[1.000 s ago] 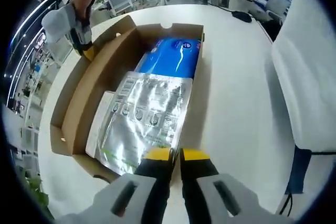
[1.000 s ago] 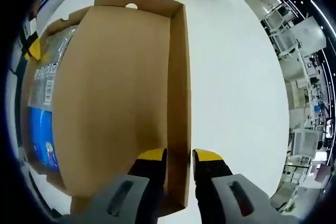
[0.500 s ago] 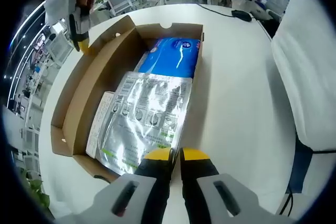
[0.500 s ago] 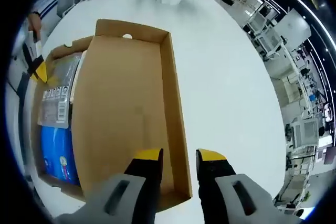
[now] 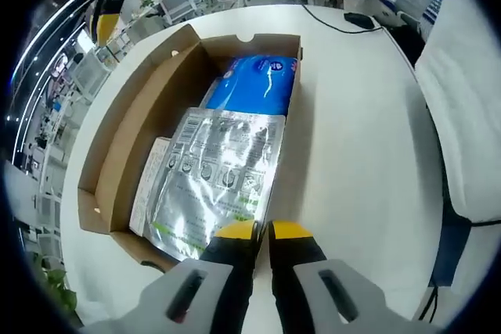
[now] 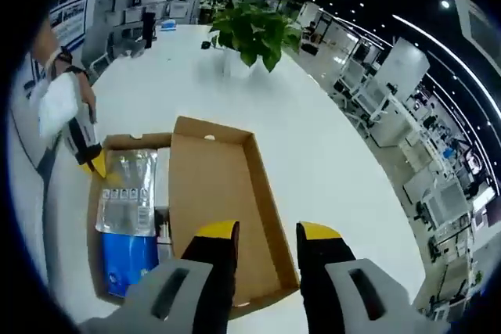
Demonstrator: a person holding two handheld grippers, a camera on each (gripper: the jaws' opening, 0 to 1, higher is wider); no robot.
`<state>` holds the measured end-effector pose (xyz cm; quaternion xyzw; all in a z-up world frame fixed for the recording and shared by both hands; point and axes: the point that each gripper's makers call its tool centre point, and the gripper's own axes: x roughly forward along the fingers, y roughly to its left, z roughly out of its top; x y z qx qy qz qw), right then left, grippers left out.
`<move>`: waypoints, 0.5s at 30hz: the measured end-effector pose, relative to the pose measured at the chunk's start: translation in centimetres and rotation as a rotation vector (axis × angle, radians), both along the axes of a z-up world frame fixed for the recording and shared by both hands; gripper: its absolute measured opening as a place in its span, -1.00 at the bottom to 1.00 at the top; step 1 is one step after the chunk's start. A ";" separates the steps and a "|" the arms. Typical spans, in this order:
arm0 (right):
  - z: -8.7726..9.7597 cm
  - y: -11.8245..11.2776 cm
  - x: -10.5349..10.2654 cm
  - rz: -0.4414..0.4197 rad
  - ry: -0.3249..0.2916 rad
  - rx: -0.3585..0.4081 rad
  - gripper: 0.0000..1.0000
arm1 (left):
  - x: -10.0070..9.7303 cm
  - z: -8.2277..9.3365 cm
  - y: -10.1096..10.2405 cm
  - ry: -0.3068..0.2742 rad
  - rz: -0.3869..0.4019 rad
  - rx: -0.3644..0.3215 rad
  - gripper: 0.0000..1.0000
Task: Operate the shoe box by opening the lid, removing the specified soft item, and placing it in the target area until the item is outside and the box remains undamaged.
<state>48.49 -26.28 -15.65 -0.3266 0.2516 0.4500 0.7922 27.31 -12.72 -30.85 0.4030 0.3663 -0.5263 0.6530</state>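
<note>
With the lid (image 6: 223, 213) folded flat open beside it, the shoe box (image 5: 125, 162) sat on the white desk (image 5: 352, 138), well in from the edges. I saw a silver foil pouch (image 5: 223, 174) on top inside, at the box end nearest my left gripper (image 5: 262, 231); a blue soft pack (image 5: 260, 87) filled the far end, partly under the pouch. Left claw's yellow tips were nearly together at the box's near edge, right by the pouch corner; I couldn't tell if they pinched it. My right gripper (image 6: 266, 231) was parted with nothing between its tips, held high above the lid's outer edge. A potted plant (image 6: 252, 37) stood near the desk's far edge.
</note>
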 end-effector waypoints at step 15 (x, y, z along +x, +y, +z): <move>5.7 -1.4 -7.5 -0.097 -0.014 0.176 -0.16 | 0.0 0.0 0.0 0.000 0.002 0.002 -0.90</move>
